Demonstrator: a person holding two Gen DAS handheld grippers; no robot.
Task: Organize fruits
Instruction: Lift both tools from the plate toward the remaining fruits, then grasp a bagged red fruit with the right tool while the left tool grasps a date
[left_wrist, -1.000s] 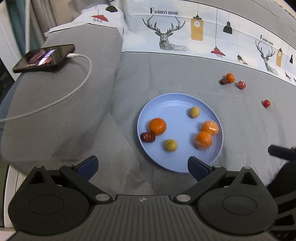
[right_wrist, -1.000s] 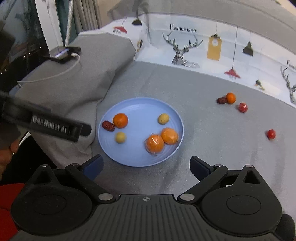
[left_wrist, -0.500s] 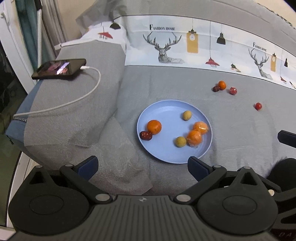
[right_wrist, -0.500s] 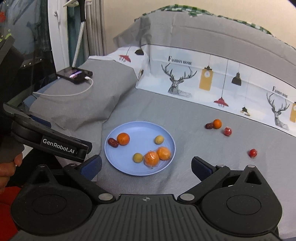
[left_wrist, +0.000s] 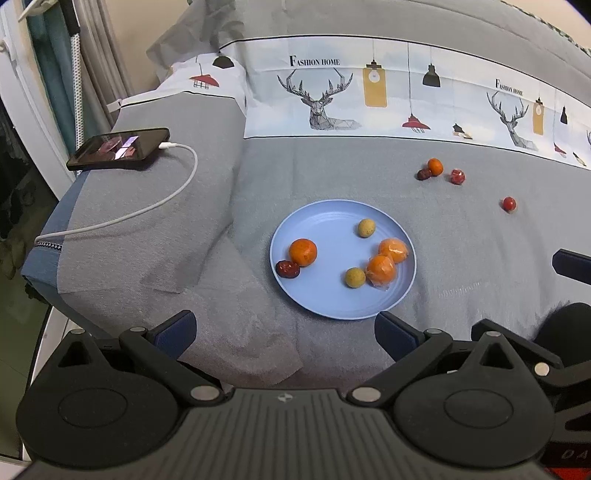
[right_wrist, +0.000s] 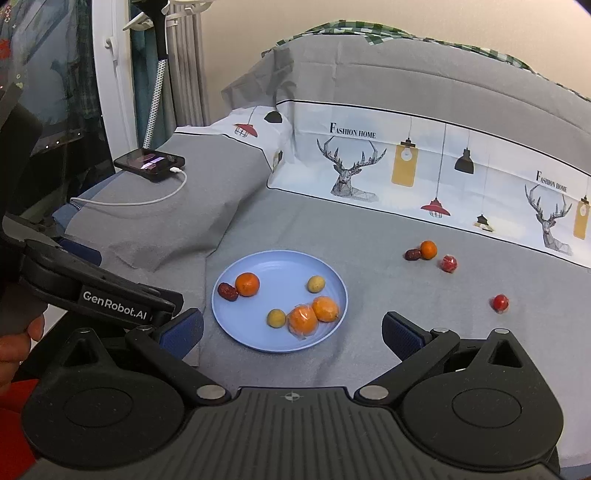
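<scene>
A light blue plate (left_wrist: 325, 221) (right_wrist: 280, 266) lies on the grey bed cover. It holds three oranges, two of them wrapped (left_wrist: 382, 269), two small yellow-green fruits (left_wrist: 366, 227) and a dark red date (left_wrist: 287, 268) at its left rim. Off the plate at the far right lie a small orange (left_wrist: 435, 166) (right_wrist: 428, 249) touching a date, a wrapped red fruit (left_wrist: 457, 176) and a red fruit (left_wrist: 509, 203) (right_wrist: 500, 302). My left gripper (left_wrist: 286, 330) is open and empty, back from the plate's near edge. My right gripper (right_wrist: 291, 328) is open and empty.
A phone (left_wrist: 118, 148) on a white cable lies on the grey pillow at the left. A patterned band of cloth runs across the back. The bed's edge drops off at the left. The left gripper's body (right_wrist: 92, 291) shows at the left in the right wrist view.
Both grippers have pulled back and up from the plate, so it looks smaller and farther. Both stayed open and empty. The fruits have not moved.
</scene>
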